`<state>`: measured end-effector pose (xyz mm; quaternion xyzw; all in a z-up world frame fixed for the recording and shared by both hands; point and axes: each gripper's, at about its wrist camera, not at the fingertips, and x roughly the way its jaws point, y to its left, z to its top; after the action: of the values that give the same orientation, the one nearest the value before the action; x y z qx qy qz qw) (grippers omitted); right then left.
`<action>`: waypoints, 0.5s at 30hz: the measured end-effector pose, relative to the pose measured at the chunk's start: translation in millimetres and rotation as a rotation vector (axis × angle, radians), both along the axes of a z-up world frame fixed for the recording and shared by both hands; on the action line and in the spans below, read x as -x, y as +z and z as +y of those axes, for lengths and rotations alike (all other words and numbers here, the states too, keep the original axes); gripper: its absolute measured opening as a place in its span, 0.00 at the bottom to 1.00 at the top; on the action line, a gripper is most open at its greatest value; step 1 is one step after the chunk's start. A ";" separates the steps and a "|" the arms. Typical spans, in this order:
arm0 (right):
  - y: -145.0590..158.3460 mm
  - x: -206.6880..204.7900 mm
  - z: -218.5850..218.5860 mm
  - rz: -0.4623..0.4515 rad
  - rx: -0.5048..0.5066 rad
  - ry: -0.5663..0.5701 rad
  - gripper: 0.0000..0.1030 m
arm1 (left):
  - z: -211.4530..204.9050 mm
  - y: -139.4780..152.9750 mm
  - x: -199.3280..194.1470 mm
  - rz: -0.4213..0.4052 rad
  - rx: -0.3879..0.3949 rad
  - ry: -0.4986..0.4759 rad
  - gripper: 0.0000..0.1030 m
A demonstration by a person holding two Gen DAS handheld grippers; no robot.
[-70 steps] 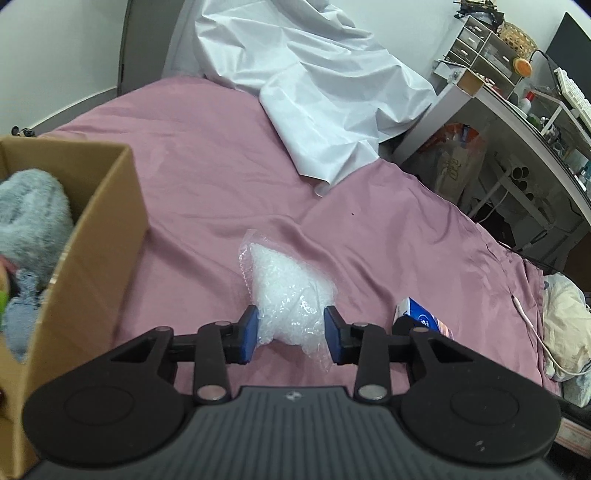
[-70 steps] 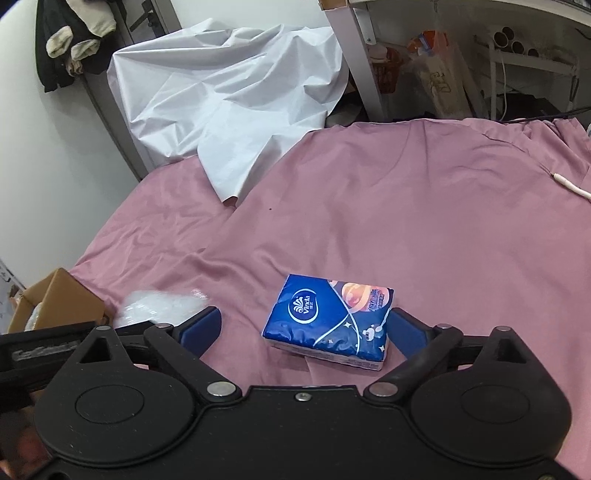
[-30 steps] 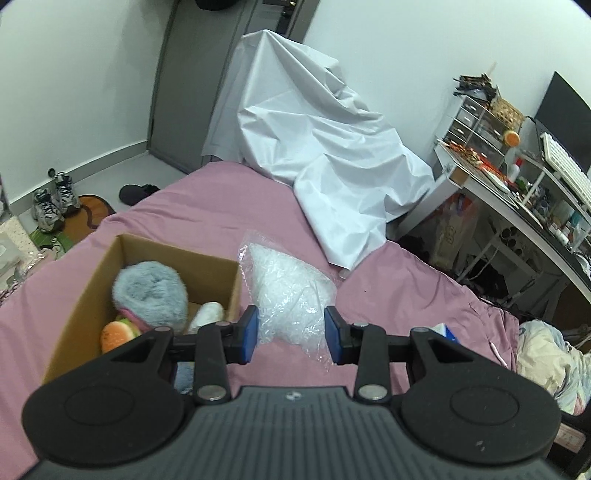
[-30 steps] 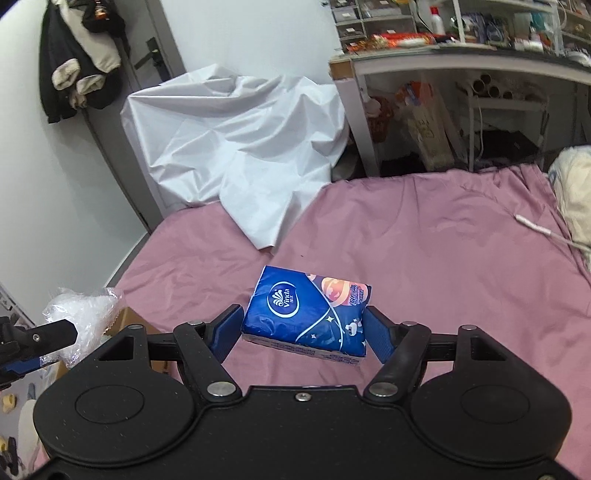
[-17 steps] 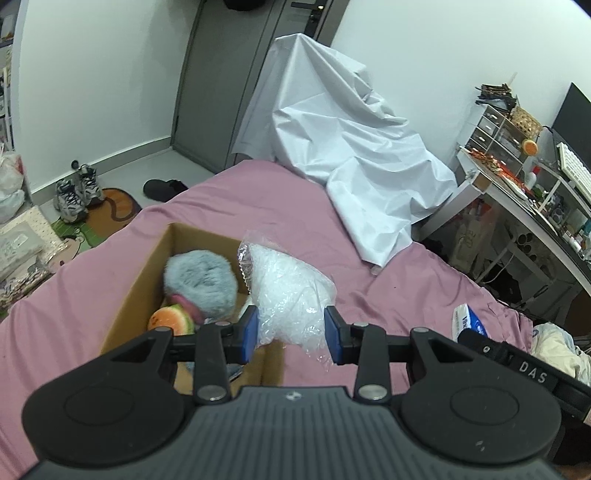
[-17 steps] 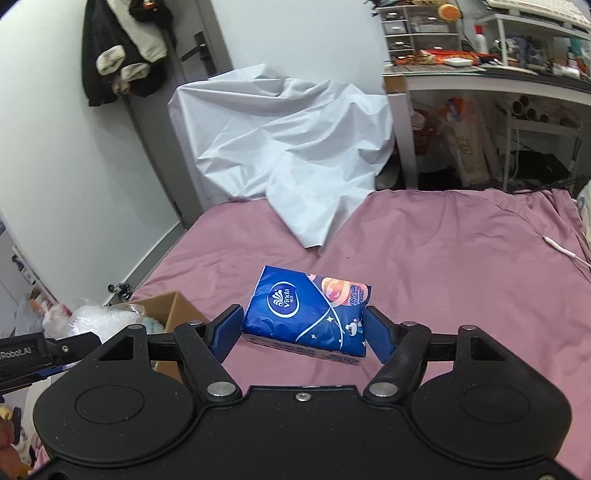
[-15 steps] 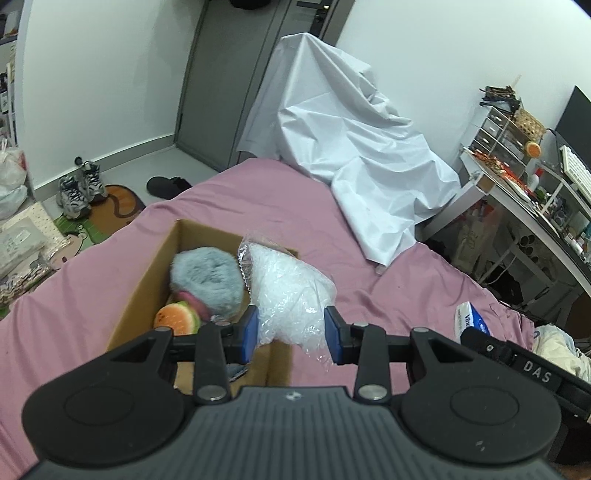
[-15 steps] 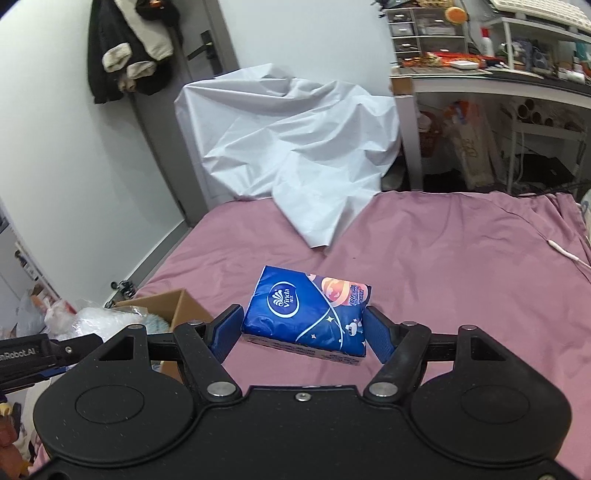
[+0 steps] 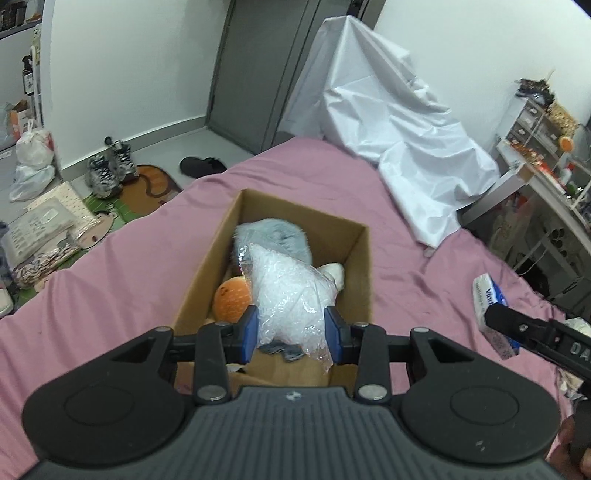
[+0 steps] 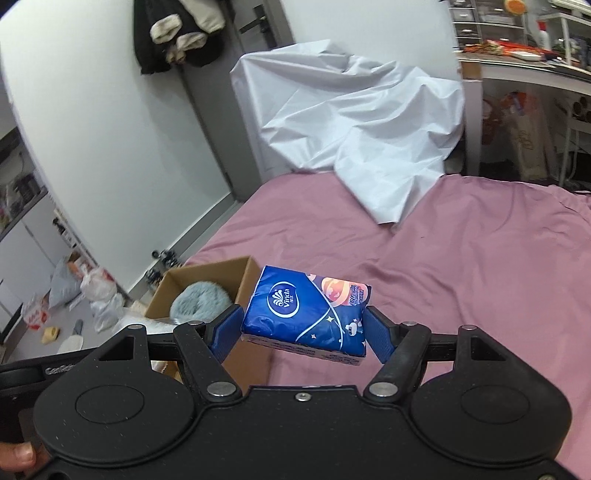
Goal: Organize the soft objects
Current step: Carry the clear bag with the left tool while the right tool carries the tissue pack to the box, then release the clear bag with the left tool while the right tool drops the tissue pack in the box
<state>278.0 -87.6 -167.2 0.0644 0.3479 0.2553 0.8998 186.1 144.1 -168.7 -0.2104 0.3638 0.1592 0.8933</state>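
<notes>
1. Left gripper (image 9: pixel 291 334): blue pads closed on the lower part of a clear bag (image 9: pixel 290 291) of white filling; the bag is crumpled and hangs above the open box (image 9: pixel 364 273).
2. Right gripper (image 10: pixel 303 330): blue pads clamped on both short ends of a tissue pack (image 10: pixel 308 314), held clear above the bed. In the left wrist view the same pack (image 9: pixel 487 295) shows at the right edge, well apart from the box.
3. Box: brown cardboard, top open, resting on the pink bedsheet (image 9: pixel 424 288). In the right wrist view it (image 10: pixel 210 273) lies left of and below the pack.
4. Box contents: a grey fluffy plush (image 9: pixel 273 236) at the far end; an orange round toy (image 9: pixel 232 299) near the left wall; a white soft item (image 9: pixel 334 275) by the right wall; a grey-blue piece (image 9: pixel 280 347) at the near end, partly hidden by the bag.
5. White sheet (image 9: pixel 391 125): draped over something at the far end of the bed, its lower edge lying on the pink bedsheet.
6. Desk (image 10: pixel 524 74): to the right of the bed, cluttered; items too small to tell.
7. Floor left of the bed: shoes (image 9: pixel 109 170), plastic bags (image 9: pixel 31 158).
8. Dark garments (image 10: pixel 177 33): hung on the door.
</notes>
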 end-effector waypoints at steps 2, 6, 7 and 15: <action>0.2 2.1 5.9 0.001 0.001 0.021 0.67 | 4.5 -4.5 -0.5 0.015 0.006 0.008 0.36; 0.9 4.8 14.6 0.015 -0.019 0.058 0.67 | 10.8 -11.7 -3.2 0.031 0.015 -0.002 0.36; 0.9 4.9 16.8 0.020 -0.023 0.063 0.67 | 11.6 -12.9 -3.7 0.033 0.014 -0.007 0.36; -1.1 6.2 43.2 0.035 -0.016 0.108 0.67 | 20.3 -18.4 -8.2 0.057 0.001 -0.011 0.39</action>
<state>271.8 -44.4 -168.3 0.0571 0.3647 0.3050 0.8779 194.3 164.4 -187.1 -0.2042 0.3904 0.1598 0.8834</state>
